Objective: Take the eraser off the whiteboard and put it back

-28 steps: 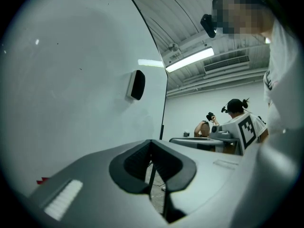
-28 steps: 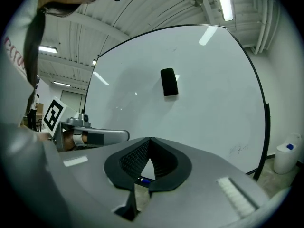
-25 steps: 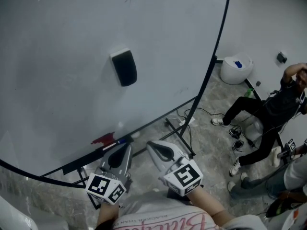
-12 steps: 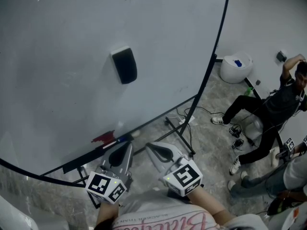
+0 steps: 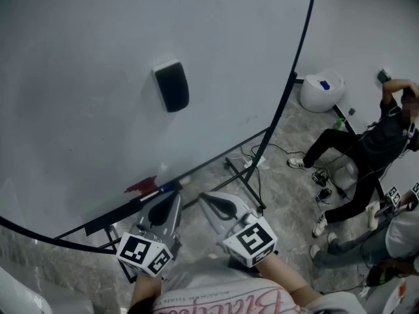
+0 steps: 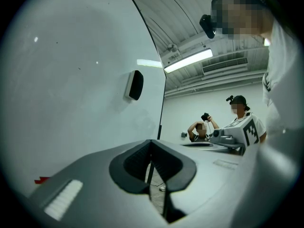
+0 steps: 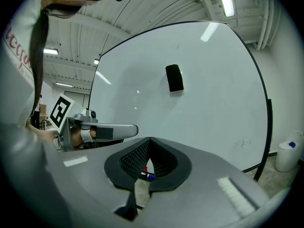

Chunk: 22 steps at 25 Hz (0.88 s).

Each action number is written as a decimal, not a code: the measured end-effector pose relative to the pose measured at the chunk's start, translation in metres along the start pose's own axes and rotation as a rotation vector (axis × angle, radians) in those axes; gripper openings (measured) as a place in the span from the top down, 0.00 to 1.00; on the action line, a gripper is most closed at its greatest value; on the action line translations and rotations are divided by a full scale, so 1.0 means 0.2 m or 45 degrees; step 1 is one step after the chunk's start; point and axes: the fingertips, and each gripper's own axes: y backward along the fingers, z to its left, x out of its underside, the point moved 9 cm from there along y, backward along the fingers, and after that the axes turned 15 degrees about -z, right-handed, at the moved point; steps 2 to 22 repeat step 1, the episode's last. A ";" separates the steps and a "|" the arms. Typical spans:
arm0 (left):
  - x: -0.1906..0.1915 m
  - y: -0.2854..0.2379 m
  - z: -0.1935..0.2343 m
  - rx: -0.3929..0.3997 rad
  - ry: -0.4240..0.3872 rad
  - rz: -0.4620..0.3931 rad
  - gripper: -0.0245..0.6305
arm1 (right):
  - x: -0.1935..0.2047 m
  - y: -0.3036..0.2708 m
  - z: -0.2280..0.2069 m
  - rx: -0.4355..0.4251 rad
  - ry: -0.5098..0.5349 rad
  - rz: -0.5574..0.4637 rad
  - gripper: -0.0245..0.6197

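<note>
A black eraser (image 5: 172, 87) sticks to the white whiteboard (image 5: 78, 77), well above both grippers; it also shows as the eraser (image 6: 135, 85) in the left gripper view and the eraser (image 7: 174, 78) in the right gripper view. My left gripper (image 5: 172, 198) is held low in front of the board's tray, jaws shut with nothing between them. My right gripper (image 5: 204, 197) sits beside it, also shut and empty. In their own views the left gripper (image 6: 151, 142) and the right gripper (image 7: 150, 139) have their tips touching. Neither one is near the eraser.
A red and a blue marker (image 5: 152, 188) lie on the board's tray. The board's black stand legs (image 5: 243, 182) and cables cross the floor. A seated person (image 5: 366, 156) and a white bin (image 5: 322, 93) are at the right; another person's legs (image 5: 353, 244) are at the lower right.
Both grippers have stayed where they were, shut. The seated person at the right has shifted an arm slightly.
</note>
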 end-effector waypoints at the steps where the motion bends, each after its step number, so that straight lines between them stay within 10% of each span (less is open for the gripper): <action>1: 0.00 0.00 0.00 0.000 0.001 0.000 0.96 | 0.00 0.00 0.00 0.000 0.005 0.000 0.96; 22: 0.00 0.00 0.00 0.000 0.001 0.000 0.96 | 0.00 0.00 0.00 0.000 0.005 0.000 0.96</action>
